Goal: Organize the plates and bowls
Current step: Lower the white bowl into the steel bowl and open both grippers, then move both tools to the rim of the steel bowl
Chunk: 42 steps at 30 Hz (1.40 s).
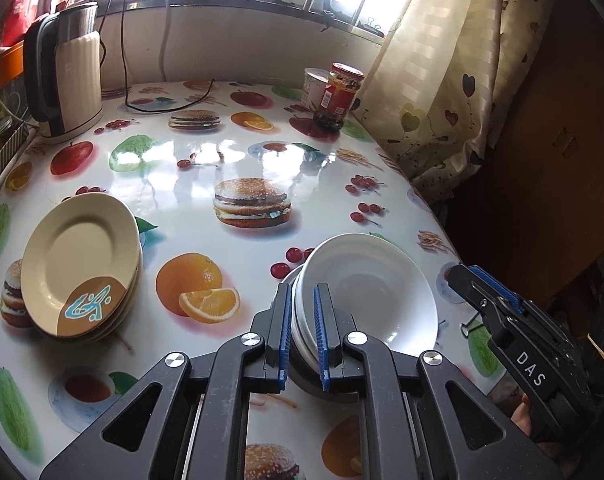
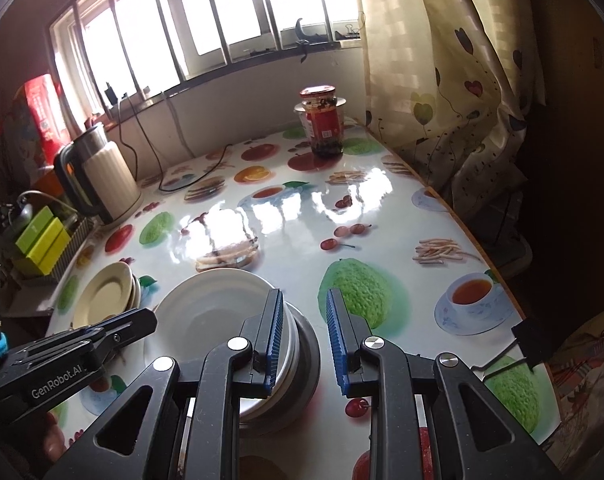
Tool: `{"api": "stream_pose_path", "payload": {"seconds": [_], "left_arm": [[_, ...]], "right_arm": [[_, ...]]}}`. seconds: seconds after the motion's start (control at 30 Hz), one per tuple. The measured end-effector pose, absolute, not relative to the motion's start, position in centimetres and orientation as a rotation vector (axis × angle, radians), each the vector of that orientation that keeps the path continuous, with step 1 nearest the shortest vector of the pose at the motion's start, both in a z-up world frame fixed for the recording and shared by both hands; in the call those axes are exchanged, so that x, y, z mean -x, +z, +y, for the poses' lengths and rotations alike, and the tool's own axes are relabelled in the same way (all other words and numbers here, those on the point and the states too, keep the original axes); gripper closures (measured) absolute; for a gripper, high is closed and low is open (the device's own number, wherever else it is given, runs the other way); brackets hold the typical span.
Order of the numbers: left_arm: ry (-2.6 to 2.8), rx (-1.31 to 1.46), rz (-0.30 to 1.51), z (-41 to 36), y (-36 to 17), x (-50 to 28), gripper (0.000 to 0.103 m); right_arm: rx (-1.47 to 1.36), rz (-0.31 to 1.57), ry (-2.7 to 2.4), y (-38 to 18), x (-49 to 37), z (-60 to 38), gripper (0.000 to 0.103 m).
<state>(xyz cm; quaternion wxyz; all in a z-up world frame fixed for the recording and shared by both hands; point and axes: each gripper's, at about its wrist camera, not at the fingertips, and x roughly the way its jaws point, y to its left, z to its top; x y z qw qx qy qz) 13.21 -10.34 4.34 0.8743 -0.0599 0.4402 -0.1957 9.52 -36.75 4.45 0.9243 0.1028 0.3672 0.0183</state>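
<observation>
On the tabletop's (image 1: 206,160) near right edge sit the nested white bowls (image 1: 374,292), mouths up but tilted toward the window. The left claw (image 1: 303,332) pinches their near rim, jaws narrow; the right claw (image 2: 304,340) hangs wide beside them, holding nothing. Lifted by one rim, the bowls could slip or separate. The plates (image 1: 80,264) lean stacked, well left.

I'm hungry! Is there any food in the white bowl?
Empty. The white bowl shows only its bare, shiny inside in both views.
</observation>
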Motion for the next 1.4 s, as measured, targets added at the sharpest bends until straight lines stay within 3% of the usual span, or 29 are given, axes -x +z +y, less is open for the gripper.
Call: {"api": "stream_pose_path", "payload": {"seconds": [0.2,0.33,1.07,1.3,1.4], "left_arm": [[-0.375,0.087,0.885,-9.7,4.8,-11.8,0.085],[-0.364,0.064,0.871,-9.3,4.8,-10.9,0.083],[-0.315,0.012,0.894,-6.7,1.1,-9.2,0.081],[-0.345,0.044,0.923,-6.5,-0.2,-9.6,0.065],[-0.355,0.058,0.934,-6.4,-0.7,-9.9,0.065]], "right_arm": [[-0.22,0.731,0.031,5.1,-7.9,-36.9,0.081],[-0.224,0.725,0.026,5.1,-7.0,-36.9,0.075],[-0.258,0.73,0.029,2.4,-3.4,-38.4,0.06],[-0.272,0.751,0.038,0.8,-3.3,-38.8,0.06],[-0.274,0.761,0.042,0.3,-3.5,-38.9,0.06]]}}
